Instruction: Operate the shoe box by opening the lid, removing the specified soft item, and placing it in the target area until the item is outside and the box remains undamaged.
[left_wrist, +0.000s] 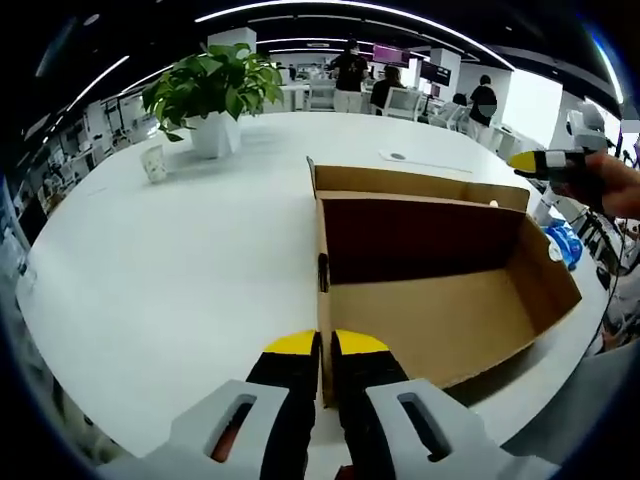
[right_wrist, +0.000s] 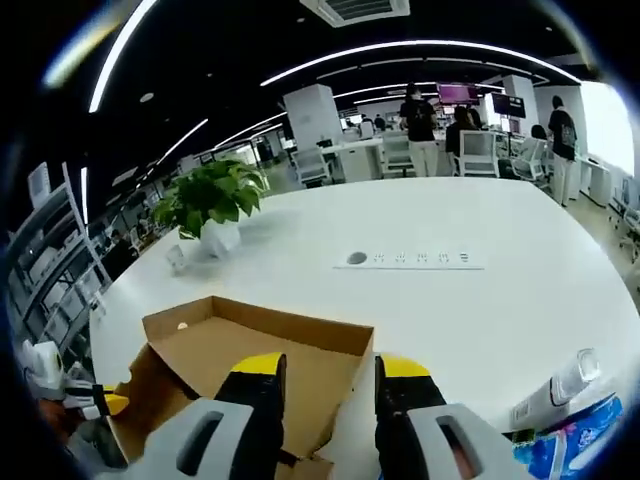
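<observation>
The shoe box (left_wrist: 440, 290) lies open on the white counter (left_wrist: 180, 280), its long axis running away to the right of the left hand-held gripper (left_wrist: 326, 345), which pinches its near wall. The right hand-held gripper (right_wrist: 327, 368) hovers spread above the far rim, the nearer to reach inside.

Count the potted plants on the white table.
1: a leafy green plant in a white pot stands at the table's far side, beyond the open brown cardboard box. Others may sit outside these views.

The box (right_wrist: 255, 365) floor is hidden behind the right gripper (right_wrist: 328, 375).
</observation>
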